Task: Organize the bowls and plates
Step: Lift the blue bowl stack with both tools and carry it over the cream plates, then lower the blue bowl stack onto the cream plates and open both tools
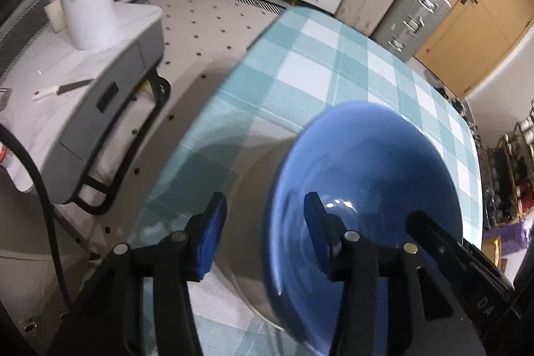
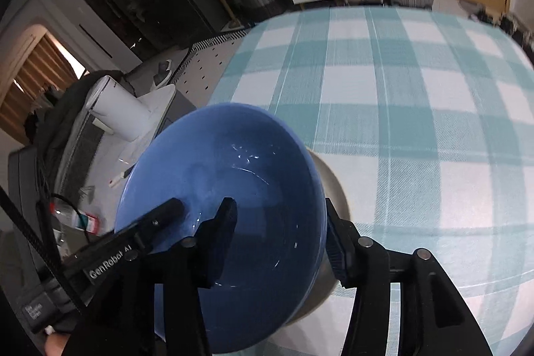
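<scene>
Bowl point(image 1: 363, 189) rim between pads of each tool (both half-open, gripping nothing), on tablecloth point(image 2: 417, 109).

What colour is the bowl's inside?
Blue, glossy; the bowl shows best in the right wrist view.

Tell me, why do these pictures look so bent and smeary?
Left wrist view: the fisheye lens bows the checked tablecloth, and motion blur smears the blue bowl rim. Right wrist view: same bending, the cloth's far edge is streaked, and small glare spots sit inside the bowl.
</scene>
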`<act>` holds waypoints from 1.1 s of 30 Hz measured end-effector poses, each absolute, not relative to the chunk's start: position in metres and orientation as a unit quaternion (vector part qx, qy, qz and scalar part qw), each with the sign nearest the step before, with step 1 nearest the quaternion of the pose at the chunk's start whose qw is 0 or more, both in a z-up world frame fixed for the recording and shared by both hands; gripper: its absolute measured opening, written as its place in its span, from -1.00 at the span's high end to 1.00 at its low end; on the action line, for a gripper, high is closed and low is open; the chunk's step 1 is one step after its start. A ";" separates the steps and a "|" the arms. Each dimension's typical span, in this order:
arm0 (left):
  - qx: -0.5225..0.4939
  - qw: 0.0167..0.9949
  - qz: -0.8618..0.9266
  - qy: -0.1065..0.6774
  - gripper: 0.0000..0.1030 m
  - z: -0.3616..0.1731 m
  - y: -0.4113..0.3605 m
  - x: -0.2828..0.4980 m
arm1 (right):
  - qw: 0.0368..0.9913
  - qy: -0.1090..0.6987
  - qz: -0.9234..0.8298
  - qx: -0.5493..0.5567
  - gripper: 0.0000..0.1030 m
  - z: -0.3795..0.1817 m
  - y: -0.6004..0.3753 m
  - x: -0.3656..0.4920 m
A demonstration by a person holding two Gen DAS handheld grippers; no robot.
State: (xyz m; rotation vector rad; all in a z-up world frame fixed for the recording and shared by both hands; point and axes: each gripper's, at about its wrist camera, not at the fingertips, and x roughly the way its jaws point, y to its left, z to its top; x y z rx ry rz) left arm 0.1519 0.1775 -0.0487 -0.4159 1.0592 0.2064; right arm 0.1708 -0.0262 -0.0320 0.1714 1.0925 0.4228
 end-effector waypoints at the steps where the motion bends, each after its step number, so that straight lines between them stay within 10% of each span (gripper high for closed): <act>1: -0.198 0.836 0.102 0.501 0.07 -0.048 0.179 0.151 | 0.832 0.512 0.198 0.081 0.00 -0.030 -0.027 0.170; 27: -0.122 0.910 0.105 0.381 0.02 0.024 0.136 0.059 | 0.878 0.406 0.242 0.075 -0.42 0.021 -0.078 0.093; 30: -0.097 0.925 0.110 0.351 -0.15 0.031 0.124 0.035 | 0.892 0.376 0.247 0.054 -0.61 0.029 -0.083 0.068; 33: -0.081 0.942 0.125 0.301 -0.81 0.038 0.118 0.009 | 0.907 0.340 0.248 0.026 -0.65 0.035 -0.088 0.042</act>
